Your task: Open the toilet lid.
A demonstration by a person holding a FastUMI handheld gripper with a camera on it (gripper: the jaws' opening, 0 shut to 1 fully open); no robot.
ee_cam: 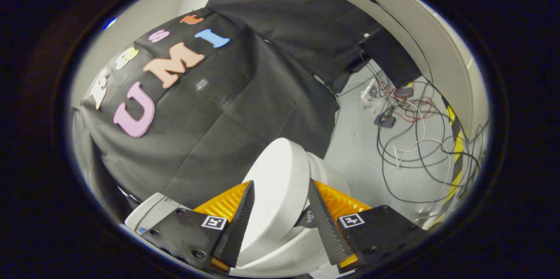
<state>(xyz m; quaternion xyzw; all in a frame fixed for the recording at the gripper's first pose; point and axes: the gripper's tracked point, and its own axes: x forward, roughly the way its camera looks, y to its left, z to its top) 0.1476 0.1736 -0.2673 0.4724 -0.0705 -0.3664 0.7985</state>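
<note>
Gripper (280,217) fingers stand apart to either side of the white toilet lid (278,183), with the lid's raised edge lying between them; the left pad (239,222) sits against the lid's left face, while the right pad (324,222) is close by the lid's other side, and whether it presses there cannot be told; the jaws are about half open, set to the lid's thickness; the tool is rolled over to one side, so the whole scene appears tilted.

Toilet lid is lifted partway, its rounded end reaching beyond the fingertips toward the black cloth wall (245,108); beneath and behind it shows the white toilet seat and bowl rim (326,174), just beyond the right finger; a white control panel (151,213) of the toilet shows beside the left finger's base.

Beyond the toilet the pale grey floor (363,152) carries a tangle of black, white and red cables (411,139), with a small dark box (385,120) among them; a yellow-and-black striped tape (456,139) runs along the floor's far edge, against a pale curved wall (420,29).
</note>
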